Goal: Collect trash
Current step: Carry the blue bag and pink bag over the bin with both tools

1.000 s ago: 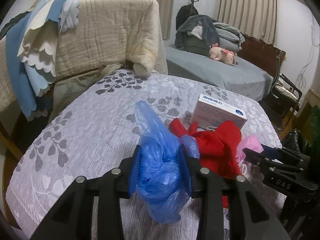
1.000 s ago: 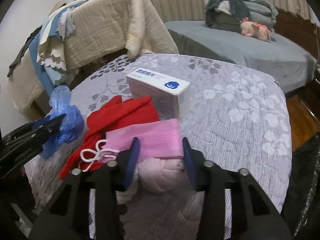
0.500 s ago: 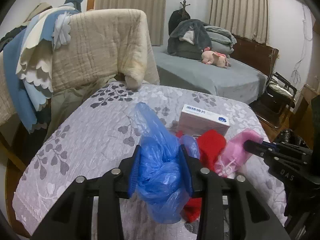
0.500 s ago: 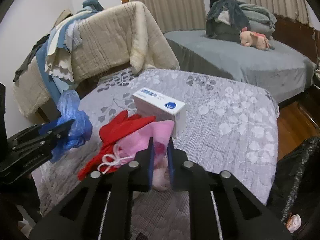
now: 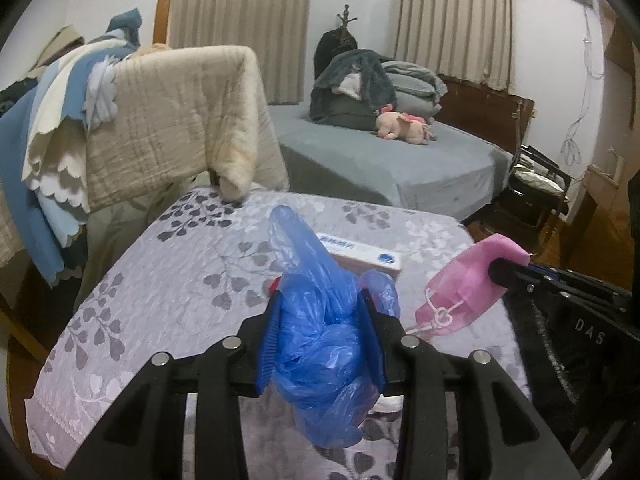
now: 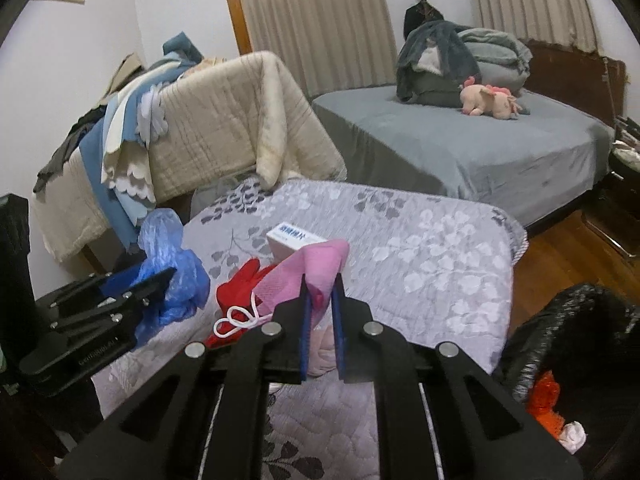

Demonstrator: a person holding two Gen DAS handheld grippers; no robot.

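Pink mask pinched in closed right gripper — black trash bag seen at 4 o'clock, nearer this hand; blue plastic bag clamped in left gripper.

A crumpled blue plastic bag sits pinched and lifted above the table. A pink face mask hangs pinched too, its white ear loop dangling.

Blue bag, pink mask, red glove, grey leaf-print cover.
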